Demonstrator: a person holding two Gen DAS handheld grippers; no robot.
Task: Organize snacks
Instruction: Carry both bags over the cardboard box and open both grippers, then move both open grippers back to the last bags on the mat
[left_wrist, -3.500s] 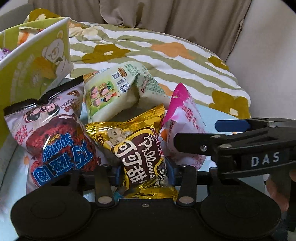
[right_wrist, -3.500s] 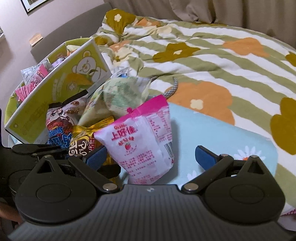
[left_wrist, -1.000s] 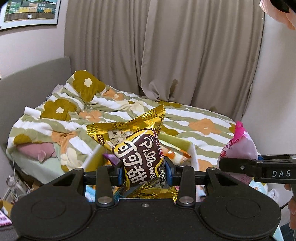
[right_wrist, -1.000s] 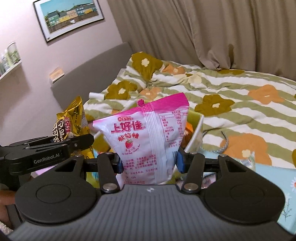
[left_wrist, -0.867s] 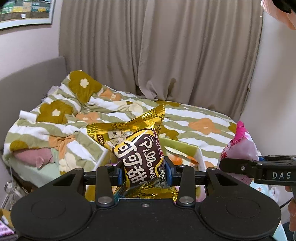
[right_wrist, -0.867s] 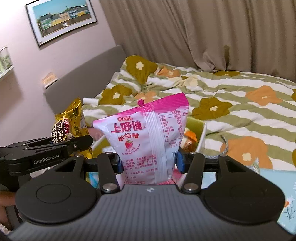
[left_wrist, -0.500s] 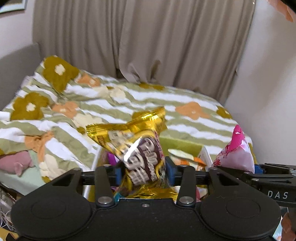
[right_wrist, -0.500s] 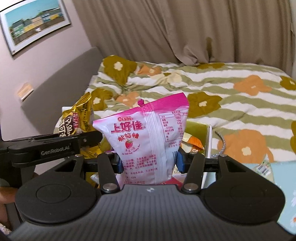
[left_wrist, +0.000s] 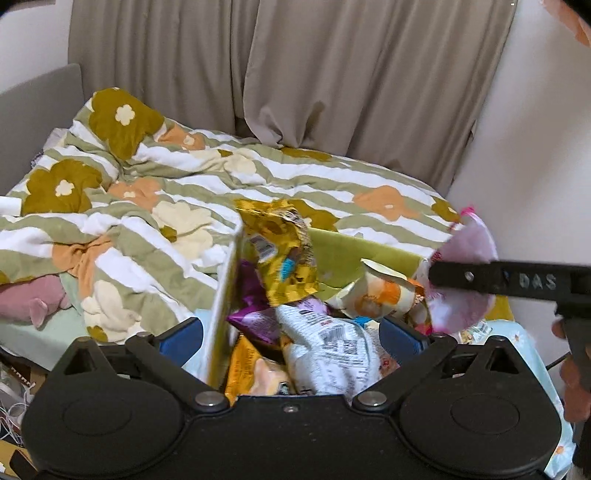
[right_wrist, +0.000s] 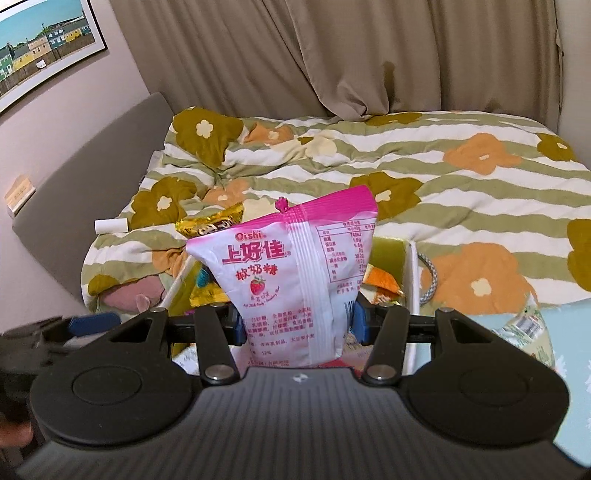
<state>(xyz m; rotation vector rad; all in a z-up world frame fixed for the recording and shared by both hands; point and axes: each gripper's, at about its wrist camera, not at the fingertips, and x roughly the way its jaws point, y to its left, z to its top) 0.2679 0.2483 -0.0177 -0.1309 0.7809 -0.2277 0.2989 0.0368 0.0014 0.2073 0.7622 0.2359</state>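
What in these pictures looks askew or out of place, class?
The gold snack bag tumbles, blurred and tilted, above the box of snacks; the left gripper, whose jaws have just been opening, holds nothing. The pink bag sits upright in the right gripper.

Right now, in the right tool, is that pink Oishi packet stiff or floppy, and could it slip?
The pink Oishi packet stands upright from the right tool, so probably air-puffed and light. Glossy film may slip once released.
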